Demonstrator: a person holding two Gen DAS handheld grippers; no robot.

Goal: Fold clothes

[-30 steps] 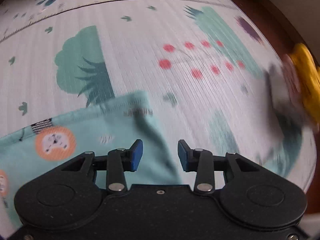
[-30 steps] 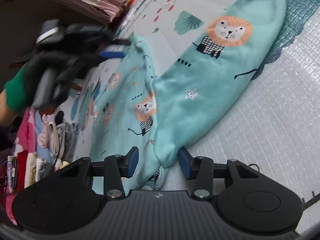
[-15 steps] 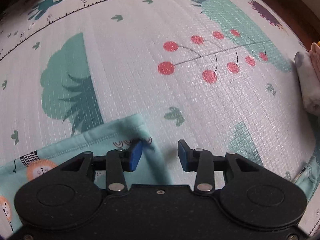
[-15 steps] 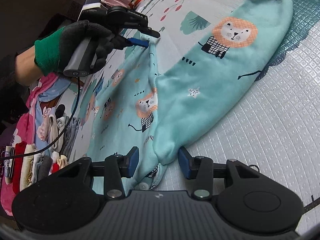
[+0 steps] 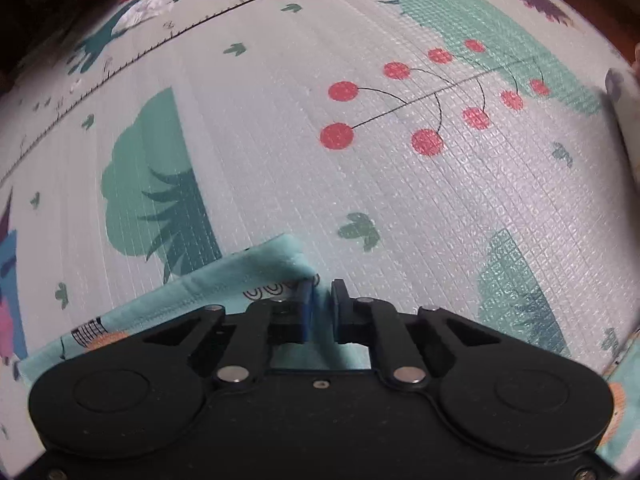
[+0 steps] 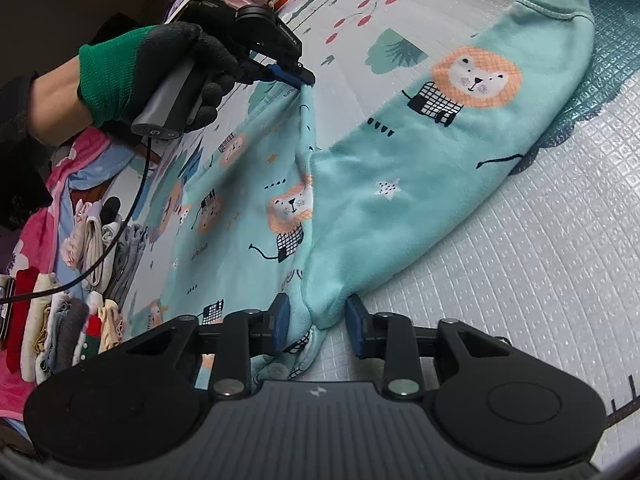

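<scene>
Pale play mat (image 5: pixel 280 152) underfoot, printed with green trees and a sprig of red berries, spread wide beneath everything. Teal garment (image 6: pixel 400 184) lying flat on it, patterned with orange lions, one sleeve stretched toward the upper right with its cuff at the far end.

Left gripper (image 5: pixel 320 300) tipped steeply down, jaws closing and already narrow, pinching a raised corner of the teal cloth between its blue pads; fabric visibly puckered and lifted at the pinch. Seen from the right wrist view as well: left gripper (image 6: pixel 302 80) gripped by a black-and-green gloved hand (image 6: pixel 160 76), cable trailing down from the handle.

Right gripper (image 6: pixel 316 320) low over the near end of the garment, jaws closing with a bunched fold of teal cloth between them; left pad against the fabric, right pad just beside it, a small gap showing.

Stack of folded clothes (image 6: pixel 72 304) at the left edge, beside the garment.
</scene>
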